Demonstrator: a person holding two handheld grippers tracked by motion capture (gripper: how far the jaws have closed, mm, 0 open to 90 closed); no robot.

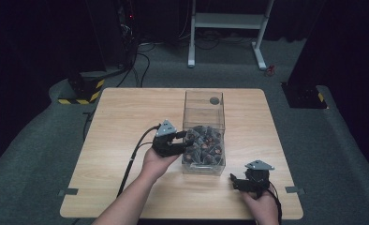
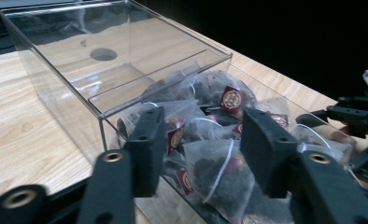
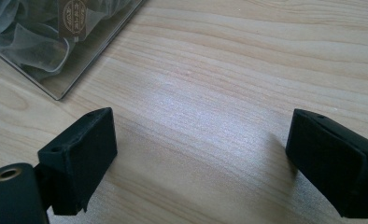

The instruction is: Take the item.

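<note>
The left gripper (image 2: pixel 198 140) hangs at the left wall of the box (image 1: pixel 203 136), jaws spread, aimed over the rim at the tea bags (image 2: pixel 219 172) inside. Nothing sits between the pads. The nearest bag lies just beyond and below them, so the step in hand appears to be the reach for a bag.

The right gripper (image 1: pixel 248 183) rests low on the surface (image 1: pixel 126 117), near and right of the box, jaws spread wide and empty; in the right gripper view they frame bare wood, with a box corner (image 3: pixel 56 95) at the far left.

The box is clear plastic and stands at the centre of the surface. Its lid (image 2: pixel 112 51) is slid to the far side, covering the far half; the near half is open and heaped with bags.

Next move, as judged: lower the left gripper through the open half, straddle one bag, and close.

Edges to watch: the left wall rim under the jaws and the lid's near edge (image 2: pixel 163 77) just beyond them. Entry room is limited to the open near half. The surface left of the box is free for withdrawal.
</note>
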